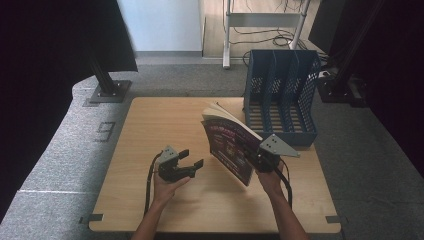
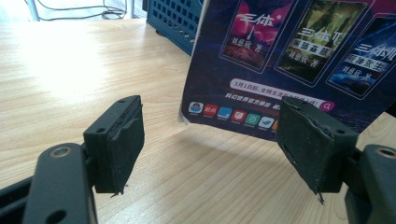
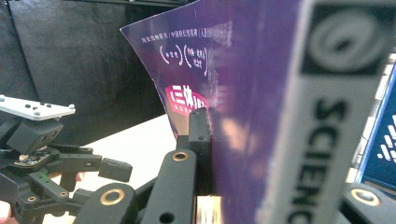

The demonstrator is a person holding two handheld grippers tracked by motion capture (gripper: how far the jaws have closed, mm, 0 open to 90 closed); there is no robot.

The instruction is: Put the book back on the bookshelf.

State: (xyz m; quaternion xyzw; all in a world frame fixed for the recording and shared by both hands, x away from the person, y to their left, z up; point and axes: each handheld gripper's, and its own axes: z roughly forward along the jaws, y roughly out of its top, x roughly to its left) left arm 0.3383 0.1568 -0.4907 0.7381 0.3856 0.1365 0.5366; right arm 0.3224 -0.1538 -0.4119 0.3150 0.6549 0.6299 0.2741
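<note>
Carrying step judged in hand: a magazine (image 1: 231,145) is being held upright and tilted above the desk (image 1: 150,125), clamped at its spine by the closed jaws of the right gripper (image 1: 260,156), just in front of the blue file rack (image 1: 281,95). The left gripper (image 1: 190,161) is being kept beside it, jaws spread wide on nothing. Next, the magazine probably needs squaring to a rack slot, then lowering in spine-first; a steadying touch from the left may be called for.

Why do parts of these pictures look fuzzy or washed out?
In the right gripper view, the purple paperback book sits so close that its spine lettering blurs. In the left gripper view, glare bleaches the light wooden table at upper left. In the high view, the edges fall into darkness.
</note>
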